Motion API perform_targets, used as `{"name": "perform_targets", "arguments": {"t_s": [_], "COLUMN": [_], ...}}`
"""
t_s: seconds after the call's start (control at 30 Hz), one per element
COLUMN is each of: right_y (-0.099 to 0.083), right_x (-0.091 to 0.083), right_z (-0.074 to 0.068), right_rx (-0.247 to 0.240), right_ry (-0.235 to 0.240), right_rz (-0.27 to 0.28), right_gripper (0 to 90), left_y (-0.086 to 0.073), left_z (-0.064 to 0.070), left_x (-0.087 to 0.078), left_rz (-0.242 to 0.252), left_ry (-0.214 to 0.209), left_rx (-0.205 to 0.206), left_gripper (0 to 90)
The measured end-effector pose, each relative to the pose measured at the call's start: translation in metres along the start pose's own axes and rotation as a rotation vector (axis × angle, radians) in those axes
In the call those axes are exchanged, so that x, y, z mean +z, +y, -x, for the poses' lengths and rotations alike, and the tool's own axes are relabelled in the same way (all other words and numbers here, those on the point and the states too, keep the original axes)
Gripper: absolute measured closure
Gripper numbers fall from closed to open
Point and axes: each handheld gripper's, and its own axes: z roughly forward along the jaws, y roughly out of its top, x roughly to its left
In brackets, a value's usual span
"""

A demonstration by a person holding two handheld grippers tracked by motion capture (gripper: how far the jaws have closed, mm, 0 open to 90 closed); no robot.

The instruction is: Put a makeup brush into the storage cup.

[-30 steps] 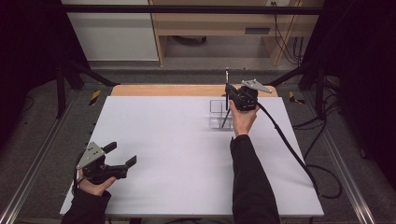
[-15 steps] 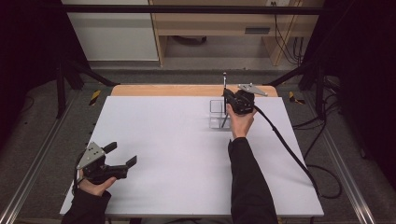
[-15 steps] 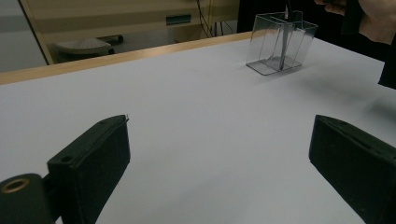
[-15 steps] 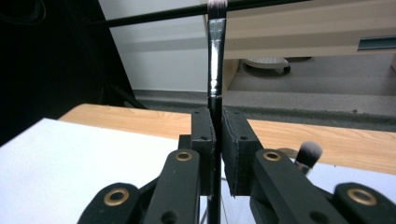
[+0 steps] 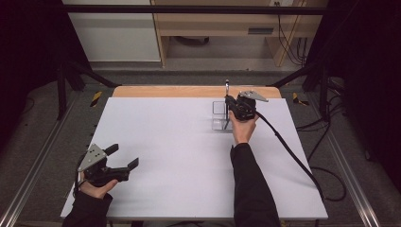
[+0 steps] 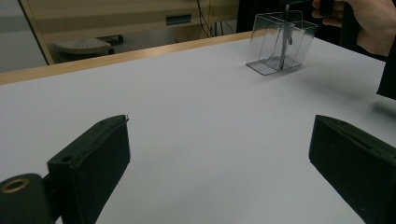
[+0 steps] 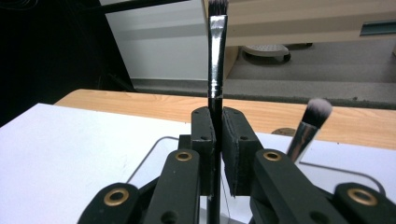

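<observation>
- Makeup brush: held upright in the right gripper, bristles up, over the clear organizer near the desk's far edge, right of centre.
- Right gripper's jaws are clenched on the dark handle just below the shiny ferrule.
- Left gripper rests by the near left corner, jaws spread wide with nothing between them.
- A second brush stands tilted in the organizer, just beside the held one.
- Handling, as I judge it: the brush is light and stiff along the handle, soft only at the bristles; the smooth, thin handle may slip or swivel between flat pads.
- Best hold is mid-handle, where it is now, clear of the bristles.
- The organizer looks light and thin-walled, so a knock could shift or tip it.
</observation>
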Motion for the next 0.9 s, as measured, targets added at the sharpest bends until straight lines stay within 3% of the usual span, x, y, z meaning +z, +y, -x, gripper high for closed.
{"name": "perform_targets", "arguments": {"t_s": [0.27,0.43,0.63,0.9], "right_y": [-0.006,-0.006,0.0,0.003], "right_x": [-0.003,-0.01,-0.029,-0.058], "right_z": [0.002,-0.001,-0.003,-0.005], "right_rx": [-0.016,-0.025,-0.039,-0.065], "right_ry": [0.006,0.026,0.044,0.112], "right_rz": [-0.036,-0.048,-0.03,-0.023], "right_gripper": [83.0,76.8,71.7,54.7], "left_y": [0.0,0.0,0.0,0.0], "left_z": [0.0,0.001,0.001,0.001], "left_x": [0.001,0.001,0.001,0.002], "left_rz": [-0.008,-0.009,-0.008,-0.008], "left_ry": [-0.001,-0.001,0.0,0.003], "left_rx": [0.007,0.007,0.007,0.006], "left_gripper": [4.9,4.9,4.9,4.9]}}
